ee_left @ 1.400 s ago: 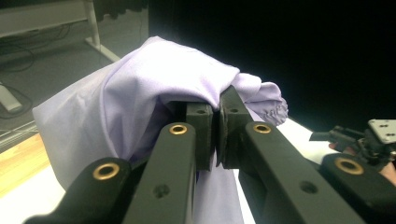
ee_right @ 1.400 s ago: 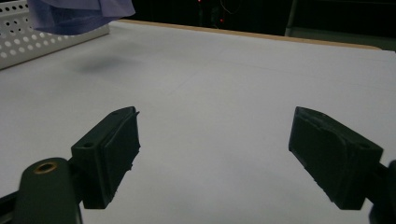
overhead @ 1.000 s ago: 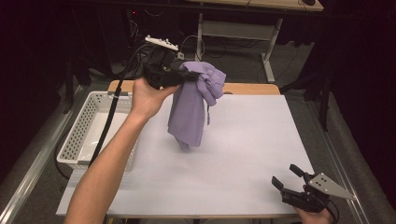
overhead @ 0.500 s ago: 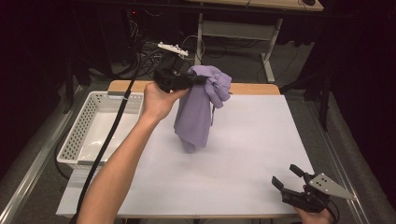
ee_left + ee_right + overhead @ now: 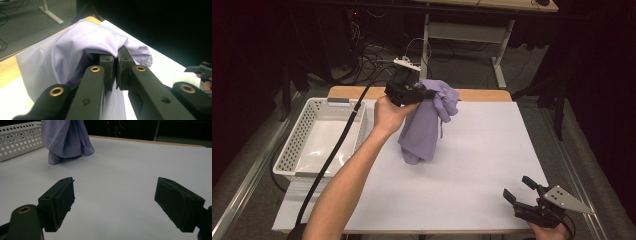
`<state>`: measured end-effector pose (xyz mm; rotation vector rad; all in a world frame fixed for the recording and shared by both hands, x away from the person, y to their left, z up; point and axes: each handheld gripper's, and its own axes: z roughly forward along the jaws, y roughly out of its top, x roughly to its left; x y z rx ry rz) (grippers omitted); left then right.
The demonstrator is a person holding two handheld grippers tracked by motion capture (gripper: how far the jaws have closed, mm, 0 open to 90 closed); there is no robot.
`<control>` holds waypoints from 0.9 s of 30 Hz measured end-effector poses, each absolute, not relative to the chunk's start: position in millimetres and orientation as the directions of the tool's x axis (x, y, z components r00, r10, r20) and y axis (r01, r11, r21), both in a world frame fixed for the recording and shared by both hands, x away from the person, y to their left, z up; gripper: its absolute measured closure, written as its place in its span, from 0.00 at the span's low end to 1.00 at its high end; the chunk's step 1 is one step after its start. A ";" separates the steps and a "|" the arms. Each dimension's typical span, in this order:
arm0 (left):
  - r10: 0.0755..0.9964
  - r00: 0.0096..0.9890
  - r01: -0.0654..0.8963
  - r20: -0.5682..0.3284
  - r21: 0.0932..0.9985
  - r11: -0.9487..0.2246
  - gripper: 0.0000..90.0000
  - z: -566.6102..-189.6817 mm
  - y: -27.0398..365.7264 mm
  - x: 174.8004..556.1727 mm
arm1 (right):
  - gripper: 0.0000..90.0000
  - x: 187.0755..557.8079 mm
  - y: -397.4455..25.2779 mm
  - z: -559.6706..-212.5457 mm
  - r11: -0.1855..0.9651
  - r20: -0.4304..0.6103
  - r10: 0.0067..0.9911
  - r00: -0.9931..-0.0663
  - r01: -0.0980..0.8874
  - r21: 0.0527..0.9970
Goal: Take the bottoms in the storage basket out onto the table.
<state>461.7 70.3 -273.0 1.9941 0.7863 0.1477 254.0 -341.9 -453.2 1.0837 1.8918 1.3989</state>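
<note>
Your left gripper [image 5: 424, 93] is clamped on a fold of the purple cloth [image 5: 424, 125]; in the left gripper view the pads [image 5: 107, 67] are pressed nearly together with fabric pinched between them and bunched over their tips; you hold it raised above the far middle of the white table [image 5: 472, 160], near the wooden back edge; the cloth hangs straight down from the jaws, its lower end touching the table surface; the right gripper view shows that hem [image 5: 65, 155] resting crumpled on the white top. The white perforated basket [image 5: 307, 130] sits just left of your left forearm, at the table's left edge. Your right gripper [image 5: 523, 192] is at the near right corner, jaws spread wide, nothing between them, well apart from the cloth.
</note>
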 end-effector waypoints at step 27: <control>0.622 0.734 0.557 -0.272 0.765 -0.323 0.93 -333.4 83.3 473.2 | 0.19 253.6 -342.6 -453.0 0.126 0.049 0.850 -0.524 0.294 0.947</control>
